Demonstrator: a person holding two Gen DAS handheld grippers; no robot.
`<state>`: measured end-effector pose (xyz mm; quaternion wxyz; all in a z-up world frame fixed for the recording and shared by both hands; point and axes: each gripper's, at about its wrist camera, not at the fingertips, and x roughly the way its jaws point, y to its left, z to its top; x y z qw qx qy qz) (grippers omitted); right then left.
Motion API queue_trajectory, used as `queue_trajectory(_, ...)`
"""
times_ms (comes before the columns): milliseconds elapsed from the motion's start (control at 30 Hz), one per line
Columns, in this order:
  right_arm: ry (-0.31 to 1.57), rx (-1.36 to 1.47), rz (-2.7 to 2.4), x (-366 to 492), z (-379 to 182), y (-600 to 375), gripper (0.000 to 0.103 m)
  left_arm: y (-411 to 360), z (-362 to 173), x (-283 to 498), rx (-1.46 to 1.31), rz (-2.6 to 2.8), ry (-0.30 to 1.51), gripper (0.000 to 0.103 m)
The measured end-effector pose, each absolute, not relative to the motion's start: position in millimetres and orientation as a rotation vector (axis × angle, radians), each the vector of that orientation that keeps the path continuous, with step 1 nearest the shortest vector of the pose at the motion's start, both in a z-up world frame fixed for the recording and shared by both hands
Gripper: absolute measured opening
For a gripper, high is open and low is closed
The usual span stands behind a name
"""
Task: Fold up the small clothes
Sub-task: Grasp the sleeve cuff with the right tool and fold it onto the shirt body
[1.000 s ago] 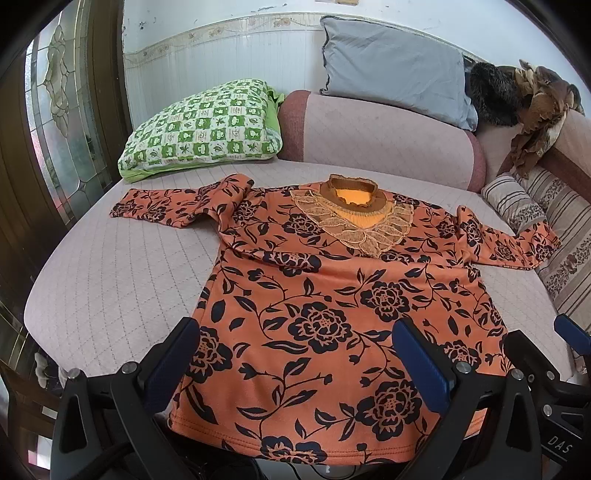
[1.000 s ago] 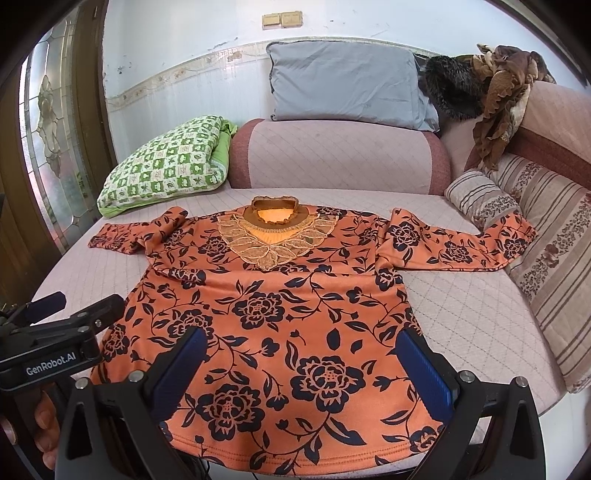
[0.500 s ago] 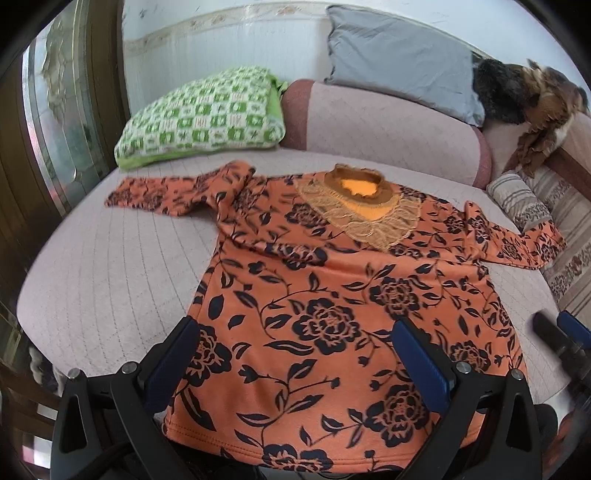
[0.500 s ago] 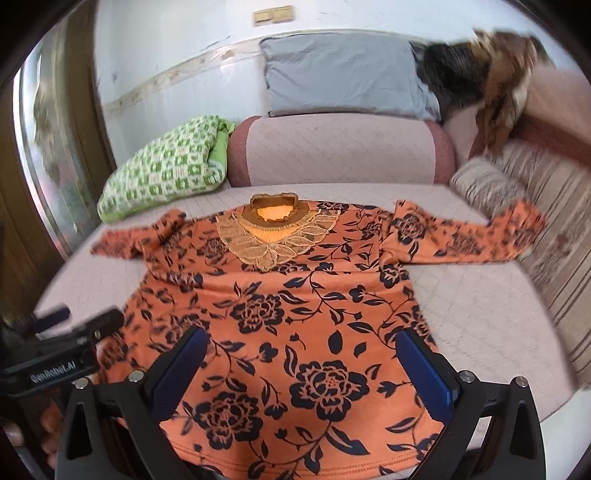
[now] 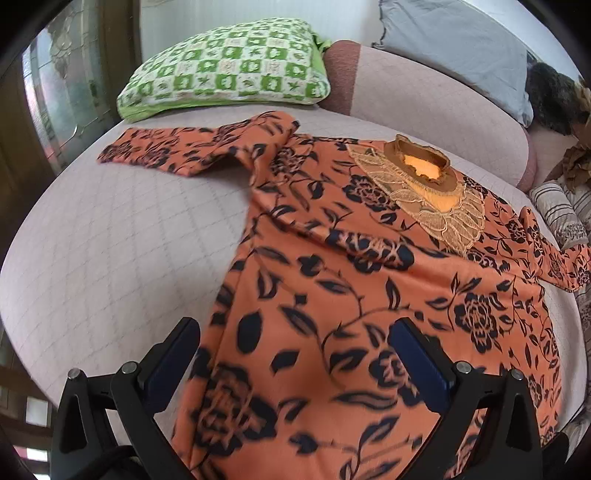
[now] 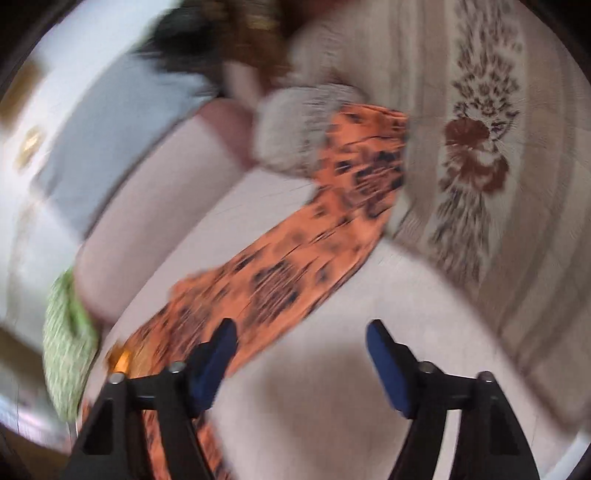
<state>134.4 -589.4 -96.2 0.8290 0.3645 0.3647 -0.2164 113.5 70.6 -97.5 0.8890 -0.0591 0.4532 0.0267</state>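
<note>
I see a quilted pink bed against a white wall. A green checked pillow, grey pillow and pink bolster line its far edge.

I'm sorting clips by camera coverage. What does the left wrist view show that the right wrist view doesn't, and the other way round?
Only the left wrist view shows the left gripper, jaws open over the lower body of the orange flowered shirt, plus its lace collar and the sleeve lying toward the green pillow.

Only the right wrist view, heavily blurred, shows the right gripper, its jaws just been closing with nothing between them, the other sleeve in full, reaching a striped cushion, and a flower-patterned cover.

Both show the shirt, the green pillow, the grey pillow and the pale quilted bed.
</note>
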Motion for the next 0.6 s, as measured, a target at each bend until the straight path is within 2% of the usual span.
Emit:
queue_trajectory(233, 0.811, 0.879, -0.639, 191.6, -138.7, -644.0, 0.072, 66.4, -108.4, 136.6, -0.100, 0.008, 0.927, 0.103)
queue_trajectory(300, 0.800, 0.902, -0.671, 196.9, -147.6, -649.9, 0.063, 67.6, -114.0, 140.9, -0.092, 0.004, 0.929, 0.103)
queue_trajectory(333, 0.786, 0.886, -0.699, 198.9, -147.8, -653.3, 0.040, 69.9, -117.4, 142.7, -0.089, 0.003, 0.933, 0.103)
queue_trajectory(367, 0.798, 0.886, -0.694, 203.1, -149.9, -657.3, 0.006, 72.2, -119.3, 142.9, -0.089, 0.005, 0.934, 0.103)
queue_trajectory(467, 0.773, 0.746, -0.643, 217.2, -125.7, -644.9, 0.006, 84.2, -123.1, 142.9, -0.112, 0.020, 0.924, 0.103)
queue_trajectory(600, 0.615, 0.466, -0.384, 243.7, -31.5, -544.7, 0.006, 101.6, -124.0, 143.9, -0.208, 0.037, 0.909, 0.103)
